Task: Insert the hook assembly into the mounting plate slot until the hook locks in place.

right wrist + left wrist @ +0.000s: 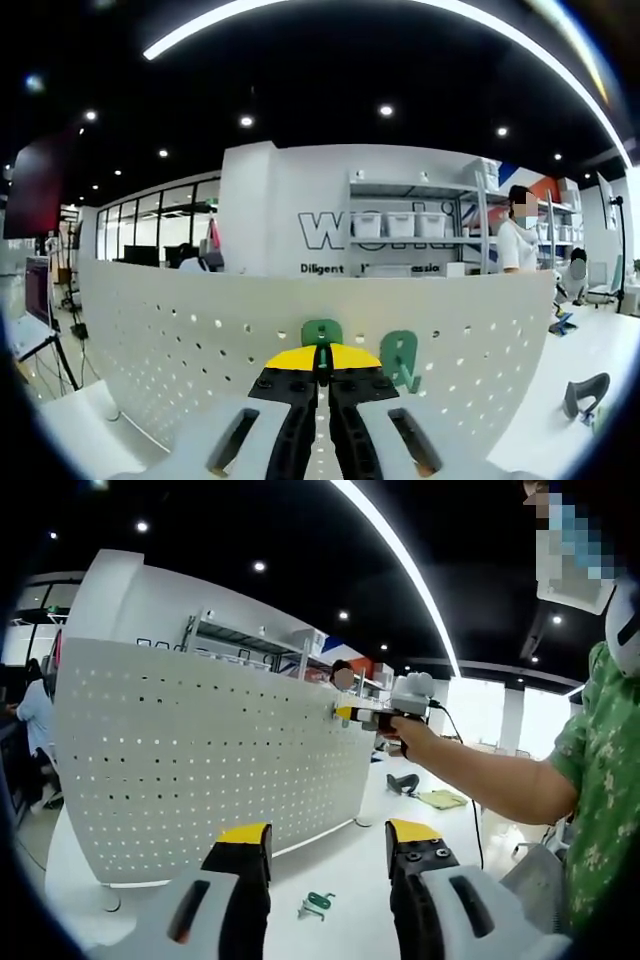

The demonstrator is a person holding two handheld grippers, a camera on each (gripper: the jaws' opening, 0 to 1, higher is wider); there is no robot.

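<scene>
A white pegboard mounting plate (pixel 200 770) stands upright on a white table (pixel 340 865). My left gripper (pixel 330 842) hovers open and empty in front of it. Below it a loose green hook (pixel 318 904) lies on the table. A person's arm holds my right gripper (pixel 352 715) against the plate's upper right part. In the right gripper view the right gripper (pixel 322 358) is shut on a green hook (pixel 322 331), pressed at the plate (pixel 170 340). A second green hook (pixel 400 360) sits in the plate just to its right.
A dark tool (pixel 403 783) and a yellow-green cloth (pixel 441 799) lie on the table beyond the plate's right end. The same dark tool (pixel 584 394) shows at the right. Shelves with white bins (pixel 400 225) and people stand behind.
</scene>
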